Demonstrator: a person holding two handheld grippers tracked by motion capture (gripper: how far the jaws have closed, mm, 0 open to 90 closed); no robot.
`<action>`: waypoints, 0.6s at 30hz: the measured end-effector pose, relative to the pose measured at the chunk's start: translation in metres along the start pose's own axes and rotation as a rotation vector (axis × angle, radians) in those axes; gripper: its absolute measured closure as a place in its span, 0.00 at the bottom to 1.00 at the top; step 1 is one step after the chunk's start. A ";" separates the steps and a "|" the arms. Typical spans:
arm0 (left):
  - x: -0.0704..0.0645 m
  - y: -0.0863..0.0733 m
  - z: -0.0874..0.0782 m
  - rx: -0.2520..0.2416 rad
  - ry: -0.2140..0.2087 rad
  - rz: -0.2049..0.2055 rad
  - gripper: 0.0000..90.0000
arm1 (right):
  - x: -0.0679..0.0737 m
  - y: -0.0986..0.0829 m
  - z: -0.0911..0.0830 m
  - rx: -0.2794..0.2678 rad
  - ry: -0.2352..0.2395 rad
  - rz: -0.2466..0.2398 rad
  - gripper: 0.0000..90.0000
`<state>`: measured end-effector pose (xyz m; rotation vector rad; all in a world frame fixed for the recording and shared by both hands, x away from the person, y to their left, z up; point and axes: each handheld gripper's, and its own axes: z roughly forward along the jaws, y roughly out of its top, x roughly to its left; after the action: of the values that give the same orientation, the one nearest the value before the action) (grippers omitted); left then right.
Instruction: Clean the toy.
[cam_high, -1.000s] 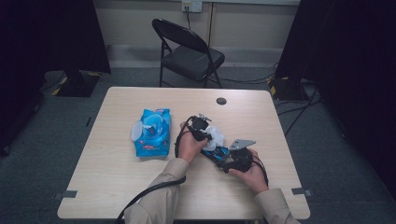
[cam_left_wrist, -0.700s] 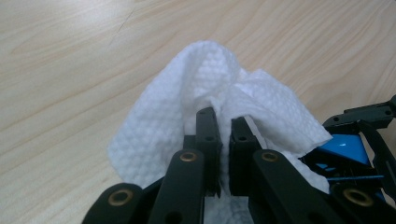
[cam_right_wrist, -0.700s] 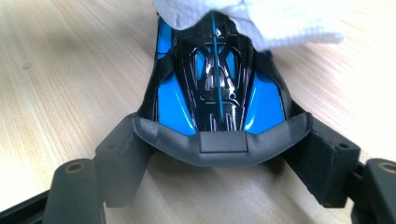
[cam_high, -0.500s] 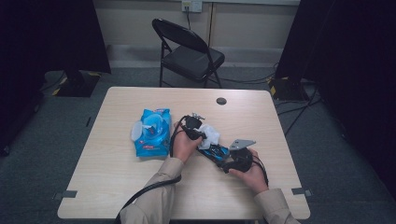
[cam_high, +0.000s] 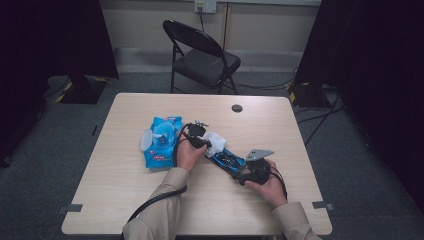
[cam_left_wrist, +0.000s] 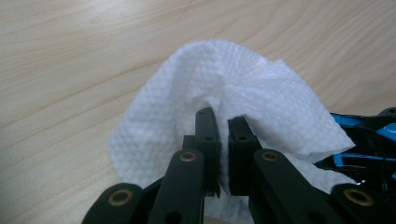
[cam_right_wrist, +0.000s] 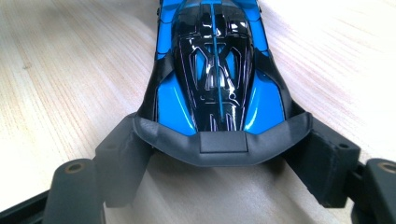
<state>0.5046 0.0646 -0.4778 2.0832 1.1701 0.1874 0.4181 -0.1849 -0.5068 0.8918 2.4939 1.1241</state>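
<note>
Our left claw (cam_left_wrist: 218, 128) is pinched tight on a white embossed wet wipe (cam_left_wrist: 243, 93), pressed at the nose of the glossy blue-and-black toy race car (cam_right_wrist: 215, 70) mid-desk (cam_high: 150, 200). Our right claw (cam_right_wrist: 219, 154) clamps the car's rear wing. Risk: hard wiping twists the car loose, or the wipe slips out.

I count one blue toy car (cam_high: 226, 161), one white wipe (cam_left_wrist: 233, 107), one blue pack of wipes (cam_high: 159, 142), two grippers, left (cam_high: 199, 131) and right (cam_high: 252, 174), one table (cam_high: 125, 200) and one folding chair (cam_high: 200, 55)
</note>
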 end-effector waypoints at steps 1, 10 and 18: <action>0.001 0.000 0.000 -0.001 0.001 -0.005 0.95 | 0.000 0.000 0.000 0.000 0.000 0.000 0.28; 0.008 -0.010 0.002 0.046 0.040 -0.013 0.96 | 0.000 0.000 0.000 0.000 0.000 0.000 0.28; 0.012 -0.011 -0.016 0.036 0.042 -0.012 0.95 | 0.000 0.000 0.000 0.000 0.000 0.000 0.28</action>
<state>0.4967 0.0855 -0.4762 2.1120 1.2192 0.2072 0.4180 -0.1849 -0.5068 0.8920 2.4936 1.1239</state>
